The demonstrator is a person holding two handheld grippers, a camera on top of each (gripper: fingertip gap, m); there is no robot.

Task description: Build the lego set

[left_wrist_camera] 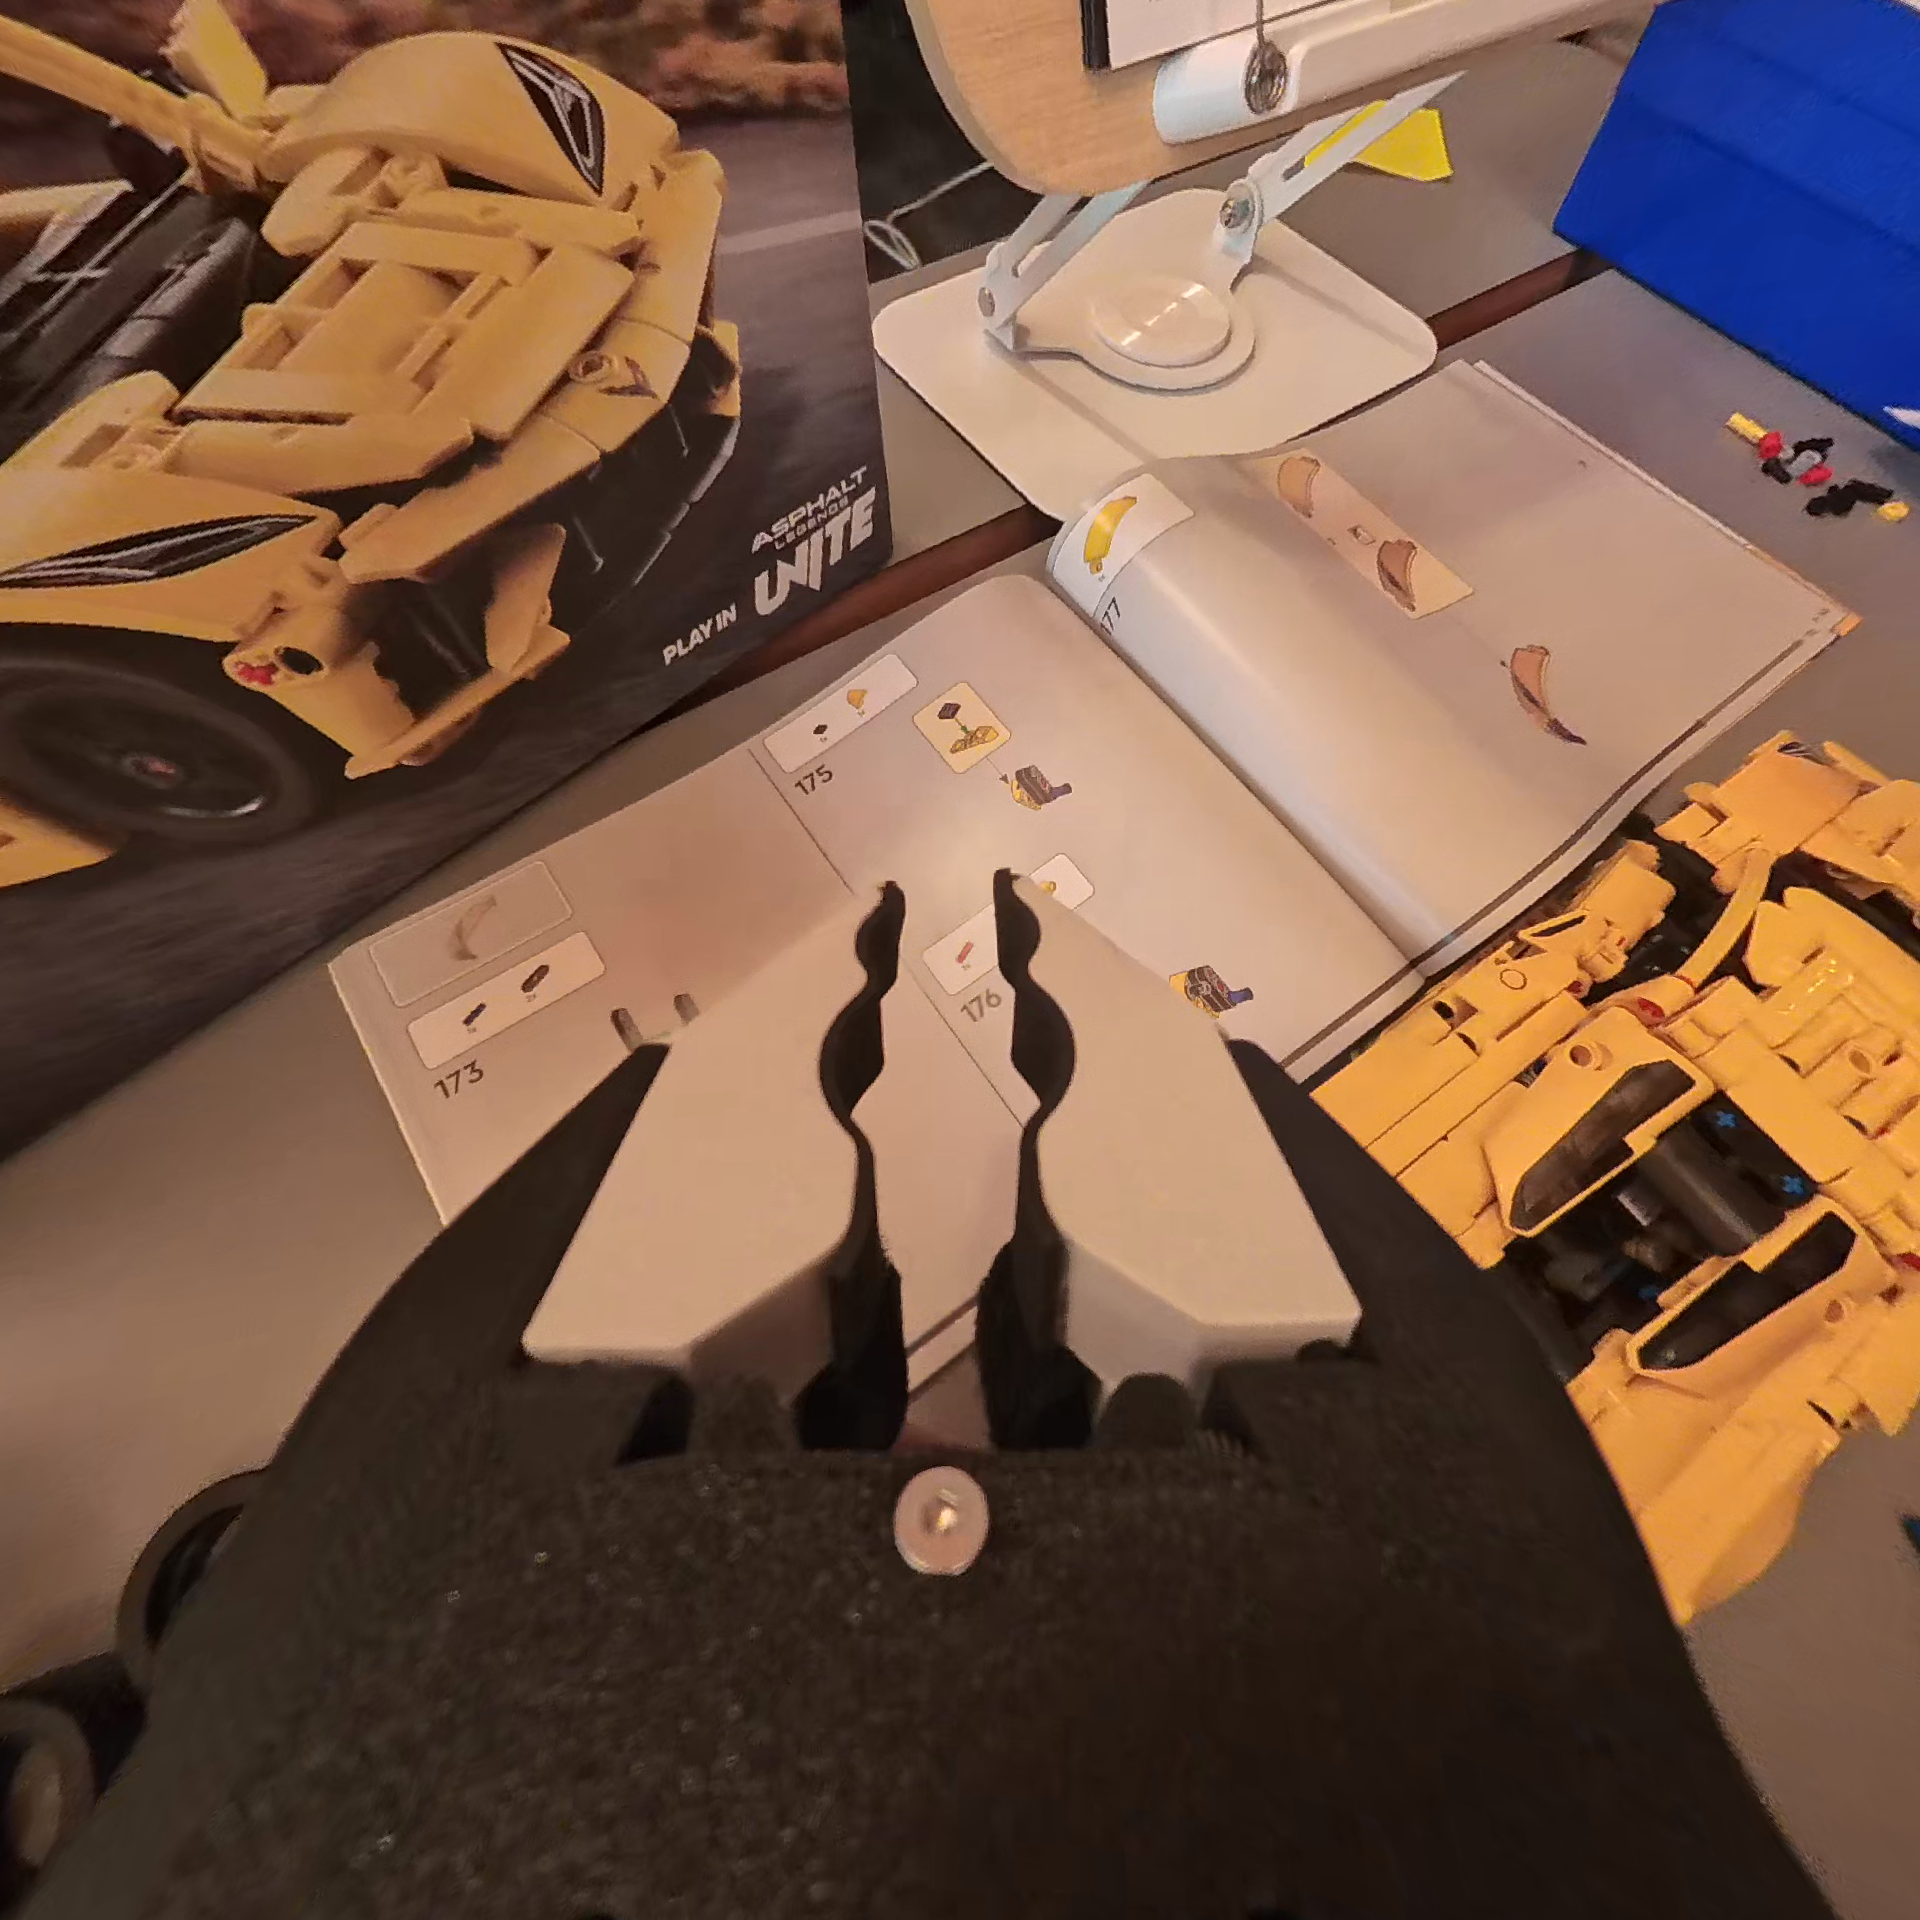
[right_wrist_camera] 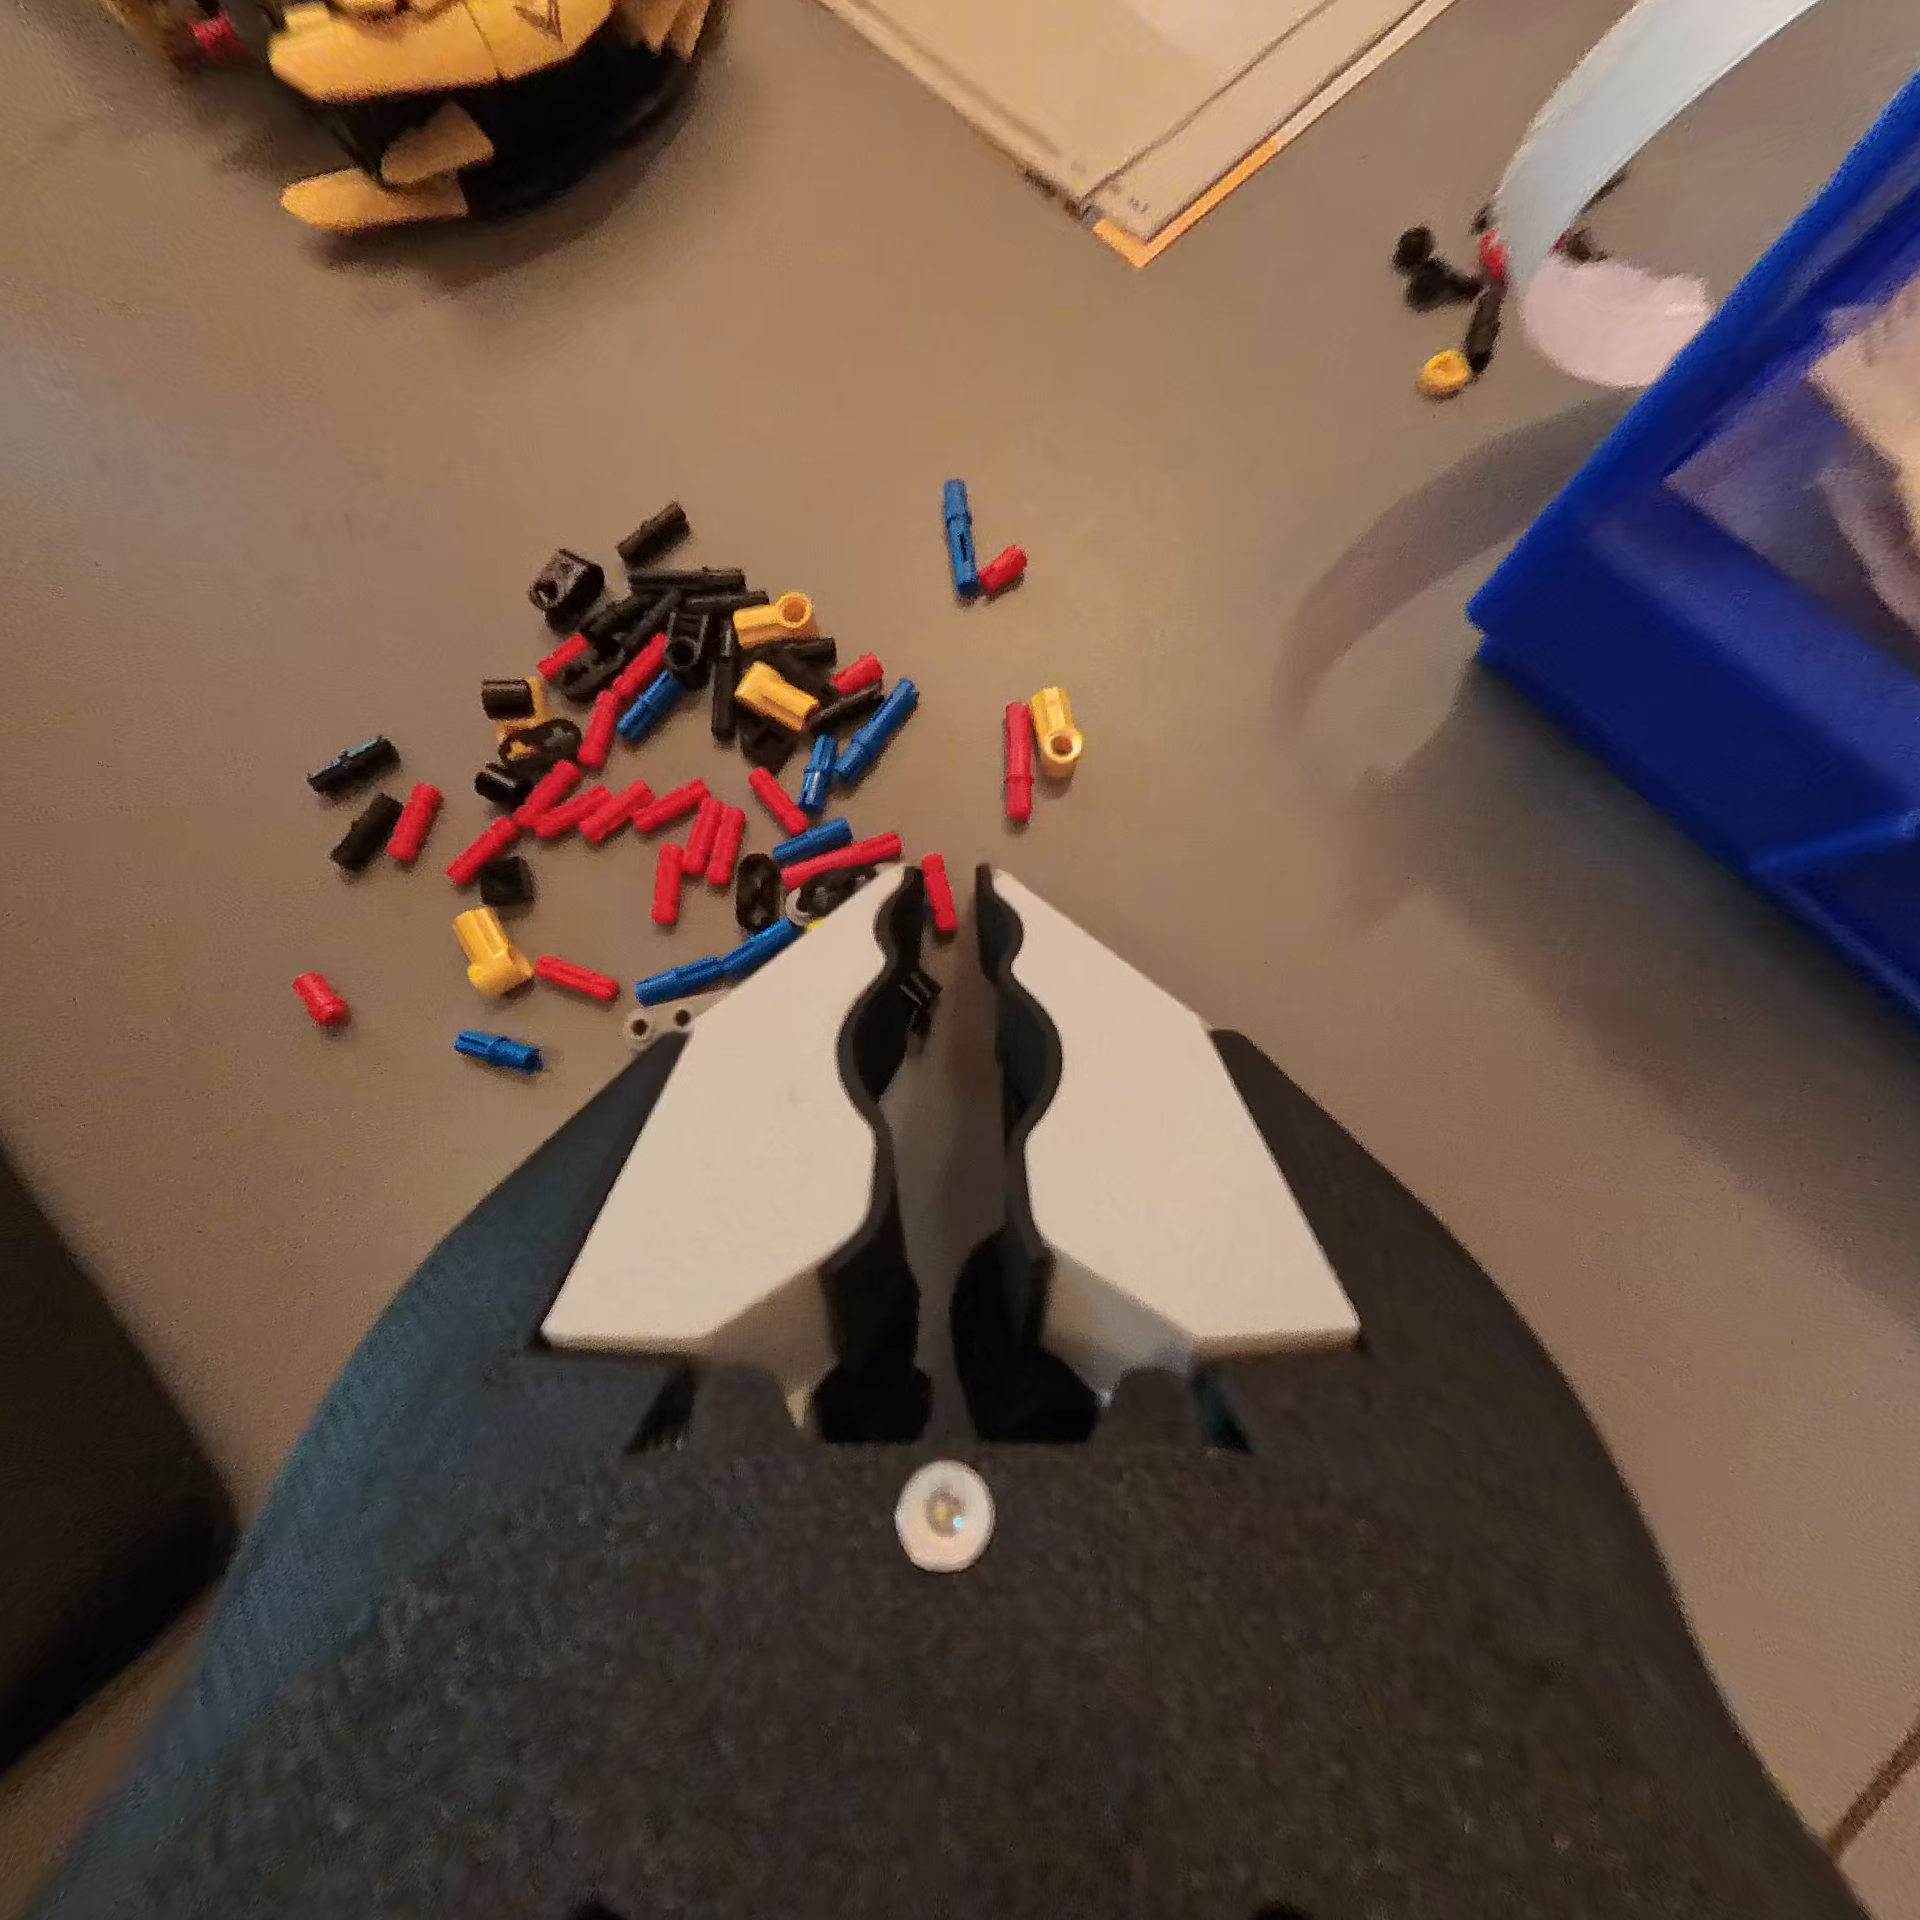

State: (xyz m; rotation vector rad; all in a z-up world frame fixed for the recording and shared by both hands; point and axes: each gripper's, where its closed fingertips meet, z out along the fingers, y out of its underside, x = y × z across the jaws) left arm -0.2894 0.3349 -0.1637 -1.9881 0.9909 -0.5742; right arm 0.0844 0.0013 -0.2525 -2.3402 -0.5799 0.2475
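Far right we note a blue plastic bin point(right_wrist_camera: 1704, 623), contents blurred. Left gripper point(left_wrist_camera: 943, 883) and right gripper point(right_wrist_camera: 945, 878) both spread, empty.

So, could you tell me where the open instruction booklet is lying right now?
In the left wrist view, the instruction booklet lies open on the table under the left gripper, between the set's box on the left and the yellow car model on the right.
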